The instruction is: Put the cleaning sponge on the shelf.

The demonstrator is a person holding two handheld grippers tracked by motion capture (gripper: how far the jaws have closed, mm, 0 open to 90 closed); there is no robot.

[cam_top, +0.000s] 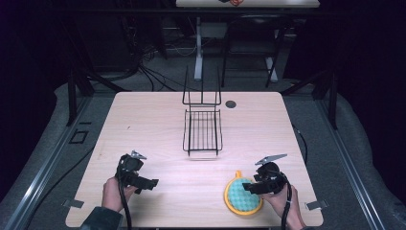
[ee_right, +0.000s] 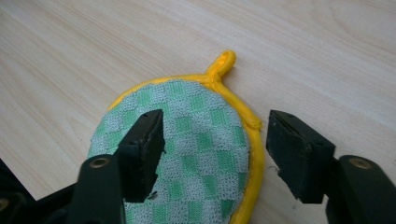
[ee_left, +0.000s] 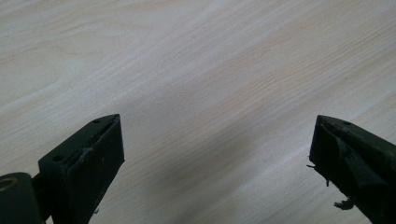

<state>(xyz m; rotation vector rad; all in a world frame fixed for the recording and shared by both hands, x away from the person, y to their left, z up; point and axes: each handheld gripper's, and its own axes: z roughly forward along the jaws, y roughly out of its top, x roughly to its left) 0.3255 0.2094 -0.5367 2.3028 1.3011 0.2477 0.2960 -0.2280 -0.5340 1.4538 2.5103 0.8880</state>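
Note:
A round pot holder point(cam_top: 241, 197), green-and-white checked with a yellow rim and a hanging loop, lies flat near the table's front right. In the right gripper view the pot holder point(ee_right: 201, 135) sits under my right gripper point(ee_right: 217, 133). One jaw hovers over the checked cloth and the other stands just outside the yellow rim, with a gap on both sides and no pad pressing. From above, the right gripper point(cam_top: 249, 187) points left over the pot holder's right part. My left gripper point(cam_top: 152, 183) rests at the front left, and its jaws point(ee_left: 217, 135) stand wide open over bare wood.
A black wire rack point(cam_top: 202, 129) stands at the middle of the wooden table point(cam_top: 143, 120), its tall back toward the far edge. A small dark round disc point(cam_top: 231, 104) lies just right of the rack's back. Dark floor and cables surround the table.

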